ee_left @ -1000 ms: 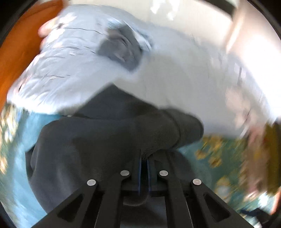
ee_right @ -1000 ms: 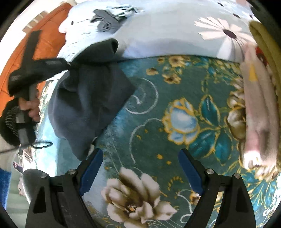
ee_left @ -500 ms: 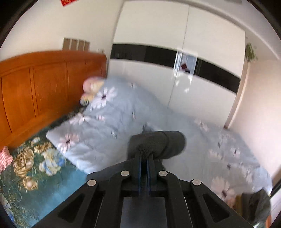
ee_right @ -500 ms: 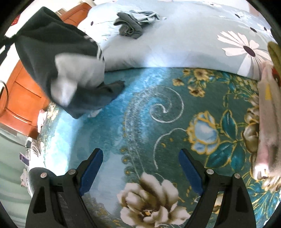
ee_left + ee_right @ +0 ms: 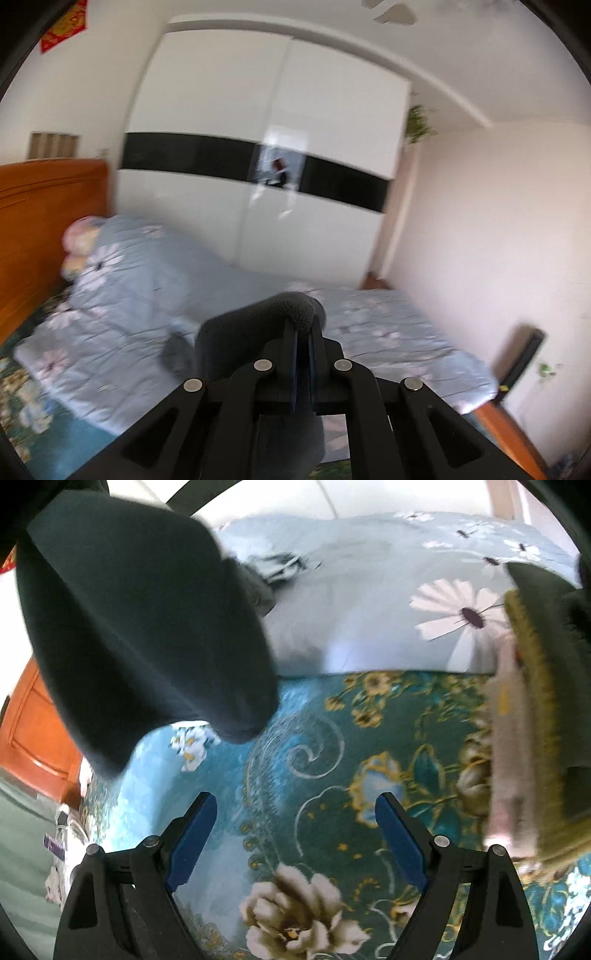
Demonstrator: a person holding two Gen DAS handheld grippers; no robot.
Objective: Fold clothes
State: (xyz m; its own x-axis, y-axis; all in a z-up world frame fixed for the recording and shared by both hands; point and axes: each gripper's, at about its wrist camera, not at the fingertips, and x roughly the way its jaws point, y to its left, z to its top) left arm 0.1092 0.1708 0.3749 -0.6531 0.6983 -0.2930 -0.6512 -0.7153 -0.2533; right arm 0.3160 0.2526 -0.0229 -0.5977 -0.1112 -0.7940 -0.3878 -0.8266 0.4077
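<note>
My left gripper [image 5: 303,334] is shut on a dark grey fleece garment [image 5: 258,321], held high above the bed; a fold bulges over the fingertips and the rest hangs below, out of sight. The right wrist view catches that same dark garment [image 5: 147,624] dangling in the air at upper left, over the teal floral bedspread [image 5: 314,775]. My right gripper [image 5: 295,830] is open low over the bedspread, blue pads wide apart, nothing between them. A second crumpled grey garment [image 5: 273,568] lies on the pale blue quilt behind.
A pale blue daisy quilt [image 5: 388,609] is heaped at the back of the bed. Folded clothes [image 5: 524,709] are stacked at the right edge. An orange wooden headboard [image 5: 37,229] stands left, a white wardrobe [image 5: 258,184] beyond the bed.
My left gripper has risen from the bed with the dark garment, and its view has tilted up to the wardrobe. In the right wrist view the garment has lifted clear of the bedspread and swung closer.
</note>
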